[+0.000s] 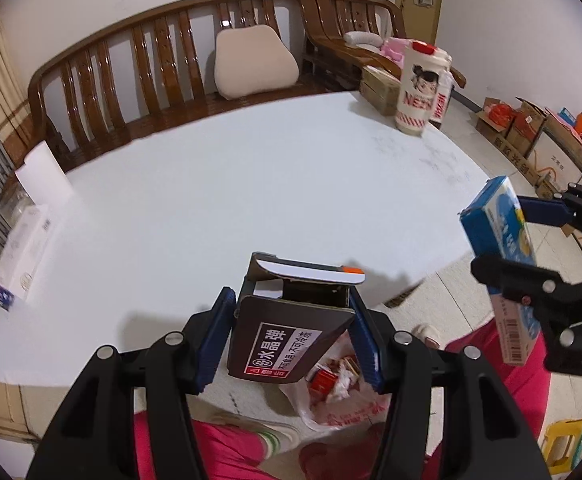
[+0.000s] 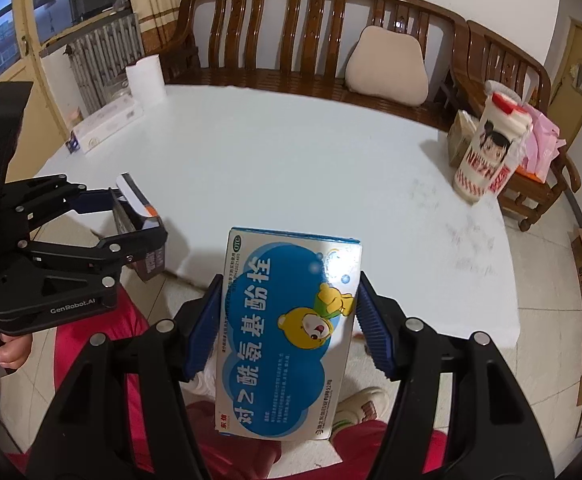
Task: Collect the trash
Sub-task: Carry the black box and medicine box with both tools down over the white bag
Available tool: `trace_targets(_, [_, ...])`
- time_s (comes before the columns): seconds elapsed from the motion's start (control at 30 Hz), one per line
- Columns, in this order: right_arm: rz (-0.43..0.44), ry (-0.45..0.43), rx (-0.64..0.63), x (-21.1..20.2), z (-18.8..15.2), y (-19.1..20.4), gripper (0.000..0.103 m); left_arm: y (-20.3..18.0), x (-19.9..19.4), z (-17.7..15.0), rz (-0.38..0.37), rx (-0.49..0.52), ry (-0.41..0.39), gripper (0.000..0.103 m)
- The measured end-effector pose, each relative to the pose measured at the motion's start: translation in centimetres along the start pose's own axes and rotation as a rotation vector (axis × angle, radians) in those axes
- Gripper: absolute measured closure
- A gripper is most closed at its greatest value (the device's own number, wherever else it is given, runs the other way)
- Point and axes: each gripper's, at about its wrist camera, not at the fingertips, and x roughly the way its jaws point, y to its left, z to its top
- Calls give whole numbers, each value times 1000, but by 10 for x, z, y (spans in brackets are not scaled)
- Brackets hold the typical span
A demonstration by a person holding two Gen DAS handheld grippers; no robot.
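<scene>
The left gripper (image 1: 291, 332) clamps a dark box (image 1: 287, 340), flap open, over the table (image 1: 211, 200) edge; below it a trash bag (image 1: 339, 396) seems to lie on the floor. The right gripper (image 2: 287, 324) clamps a blue box (image 2: 287, 332), held off the table.

Ahead of you the white table (image 1: 227, 184) is backed by a slatted wooden bench (image 1: 151, 52) with a beige cushion (image 1: 253, 62) leaning on its backrest. At the table's far right corner you have a tall cartoon-printed cup (image 1: 419, 88) with a red lid, and along its left edge a long white box (image 1: 23, 252) lies near an upright white roll (image 2: 146, 80). Cardboard boxes (image 1: 531, 136) line the floor to your right.
</scene>
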Motion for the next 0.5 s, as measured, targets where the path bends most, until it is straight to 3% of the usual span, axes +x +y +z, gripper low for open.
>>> trace_targets(0.5, [9,42,5,30,-61,18,41,-22,32,-66,-74,-23,90,49])
